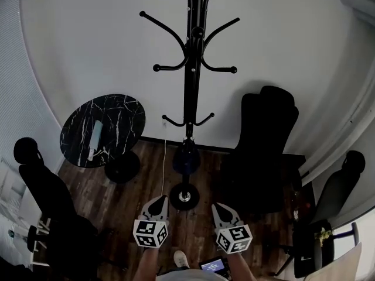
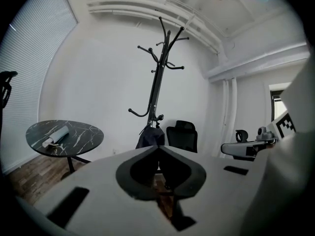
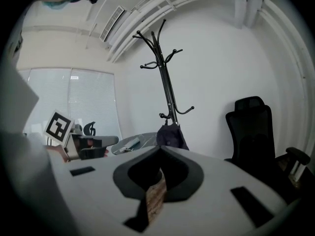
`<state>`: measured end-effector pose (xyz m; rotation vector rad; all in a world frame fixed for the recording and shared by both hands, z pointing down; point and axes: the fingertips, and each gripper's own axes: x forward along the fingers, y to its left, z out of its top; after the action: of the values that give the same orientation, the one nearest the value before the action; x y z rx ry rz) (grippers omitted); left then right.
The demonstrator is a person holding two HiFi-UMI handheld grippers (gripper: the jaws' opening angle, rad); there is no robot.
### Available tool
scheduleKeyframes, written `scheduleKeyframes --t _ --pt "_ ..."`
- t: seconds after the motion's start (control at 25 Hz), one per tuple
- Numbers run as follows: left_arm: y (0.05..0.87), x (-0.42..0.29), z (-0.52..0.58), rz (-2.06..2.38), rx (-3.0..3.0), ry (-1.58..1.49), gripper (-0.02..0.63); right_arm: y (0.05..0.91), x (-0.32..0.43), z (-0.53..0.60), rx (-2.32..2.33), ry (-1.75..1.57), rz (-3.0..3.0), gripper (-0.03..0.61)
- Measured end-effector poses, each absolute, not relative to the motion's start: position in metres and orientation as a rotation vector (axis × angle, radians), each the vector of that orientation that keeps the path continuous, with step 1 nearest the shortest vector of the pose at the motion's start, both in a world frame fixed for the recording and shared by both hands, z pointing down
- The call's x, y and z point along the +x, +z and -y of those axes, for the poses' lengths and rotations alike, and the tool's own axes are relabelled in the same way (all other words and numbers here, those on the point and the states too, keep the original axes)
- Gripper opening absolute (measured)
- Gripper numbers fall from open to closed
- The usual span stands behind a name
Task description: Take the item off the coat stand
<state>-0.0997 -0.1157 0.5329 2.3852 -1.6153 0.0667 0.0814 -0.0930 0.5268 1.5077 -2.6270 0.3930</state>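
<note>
Wood flr [image 1: 196, 234] — wht wall [image 1: 88, 40], coat stand [image 1: 190, 92]

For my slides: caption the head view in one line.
Left claw and right claw, both shut, face a black coat stand with a dark item hung low.

Looks like a small office to me: black swivel chairs [image 1: 265, 145] parked round the edges, a round marble-top table [image 1: 120, 113], a coat stand [image 1: 191, 69] against plain white walls [image 1: 88, 40], slatted blinds [image 3: 93, 97] on the window, wood-plank floor [image 1: 149, 183]
</note>
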Motion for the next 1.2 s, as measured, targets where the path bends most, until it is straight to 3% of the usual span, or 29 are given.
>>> scheduleKeyframes --t 1.2 --pt "0.549 -0.105 0.209 1.524 2.417 0.056 0.020 0.556 0.053 0.186 1.496 0.350 2.540 0.012"
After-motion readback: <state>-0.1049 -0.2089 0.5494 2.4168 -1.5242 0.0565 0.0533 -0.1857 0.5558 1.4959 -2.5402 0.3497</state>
